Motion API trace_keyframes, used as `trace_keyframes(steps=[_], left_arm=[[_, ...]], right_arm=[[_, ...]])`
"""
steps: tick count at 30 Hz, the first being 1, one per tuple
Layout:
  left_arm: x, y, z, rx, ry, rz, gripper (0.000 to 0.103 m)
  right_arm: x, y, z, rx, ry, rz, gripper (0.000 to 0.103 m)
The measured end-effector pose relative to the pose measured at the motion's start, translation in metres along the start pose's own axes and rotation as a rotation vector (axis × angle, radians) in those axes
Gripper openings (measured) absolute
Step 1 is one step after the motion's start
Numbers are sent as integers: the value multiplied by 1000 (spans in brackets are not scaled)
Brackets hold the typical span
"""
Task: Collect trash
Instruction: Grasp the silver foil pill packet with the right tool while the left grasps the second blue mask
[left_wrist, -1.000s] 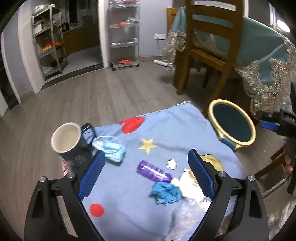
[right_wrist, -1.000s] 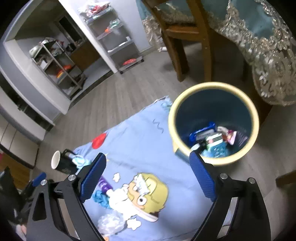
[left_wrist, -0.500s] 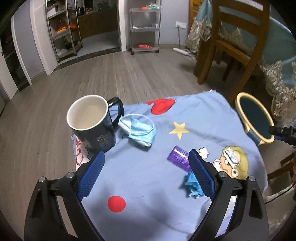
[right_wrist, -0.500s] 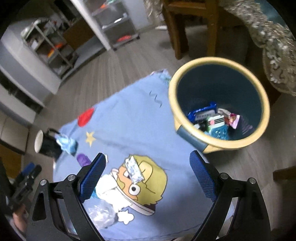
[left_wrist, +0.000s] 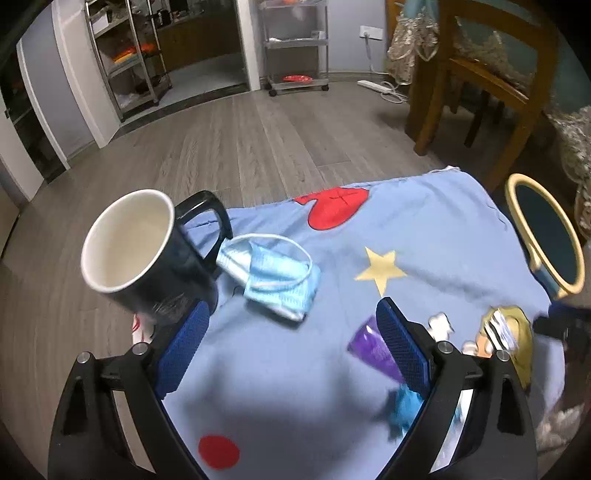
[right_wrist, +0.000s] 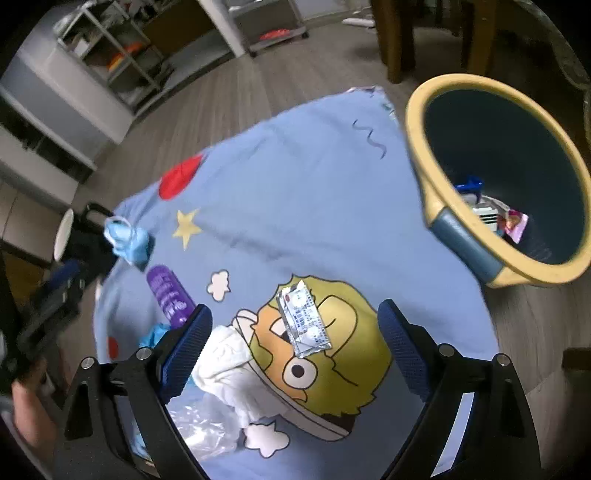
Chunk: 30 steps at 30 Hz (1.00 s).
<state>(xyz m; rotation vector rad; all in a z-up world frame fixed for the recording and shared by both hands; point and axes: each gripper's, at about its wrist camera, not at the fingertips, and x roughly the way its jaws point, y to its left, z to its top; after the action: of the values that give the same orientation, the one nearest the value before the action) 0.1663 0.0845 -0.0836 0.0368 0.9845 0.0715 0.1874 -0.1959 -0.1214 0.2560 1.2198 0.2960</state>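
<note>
A crumpled blue face mask (left_wrist: 275, 275) lies on the blue cartoon cloth (left_wrist: 424, 229) just beyond my left gripper (left_wrist: 291, 343), which is open and empty. My right gripper (right_wrist: 295, 343) is open too, hovering over a silver pill blister pack (right_wrist: 303, 319). A purple tube (right_wrist: 170, 293), a blue wad (right_wrist: 153, 334), white tissue (right_wrist: 225, 362) and clear plastic wrap (right_wrist: 203, 428) lie near its left finger. The yellow-rimmed bin (right_wrist: 421, 147), holding some wrappers, stands at the cloth's right edge and shows as bin (left_wrist: 517, 206) in the left wrist view.
A black mug (left_wrist: 147, 254) with a white inside stands beside the mask at the cloth's left edge. A wooden chair (left_wrist: 480, 81) and a table with a lace-edged cover stand behind the bin. Metal shelf racks (left_wrist: 295, 40) line the far wall.
My left gripper has moved closer to the mask and mug. My right gripper has swung away from the bin and lowered over the blister pack.
</note>
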Motion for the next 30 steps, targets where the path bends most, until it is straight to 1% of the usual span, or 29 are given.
trace_keyframes(steps=[5,11,13,18,19,20,21,23,24,26,28,30], left_arm=[[26,0,12,-51,25,-6,90],[65,-6,14,-12,92,54,89],[72,-6,14,-9,103,58,88],[83,-6,12,9,131,61,74],[84,-7,11,17,136,57,66],[86,-8,11,24,145,54,60],[86,-10,9,33,154,51,59],[85,-12,8,50,156,46,51],[84,-13,7,57,156,47,51],[83,-16,6,77,156,45,42],[81,-19,4,101,154,48,39],[80,-20,3,110,151,47,36]], right_arm=[[16,3,0,-28,26,-10,89],[25,3,1,-22,42,-7,88],[27,3,2,-22,46,-1,87],[34,1,2,-41,72,-11,83],[35,0,2,-40,76,-13,81],[37,0,1,-44,84,-19,79],[39,-1,0,-48,90,-23,77],[44,0,-1,-58,104,-32,73],[47,1,-2,-70,108,-43,73],[49,5,-2,-101,101,-60,71],[49,8,-3,-120,98,-73,66],[50,11,-3,-145,100,-92,53]])
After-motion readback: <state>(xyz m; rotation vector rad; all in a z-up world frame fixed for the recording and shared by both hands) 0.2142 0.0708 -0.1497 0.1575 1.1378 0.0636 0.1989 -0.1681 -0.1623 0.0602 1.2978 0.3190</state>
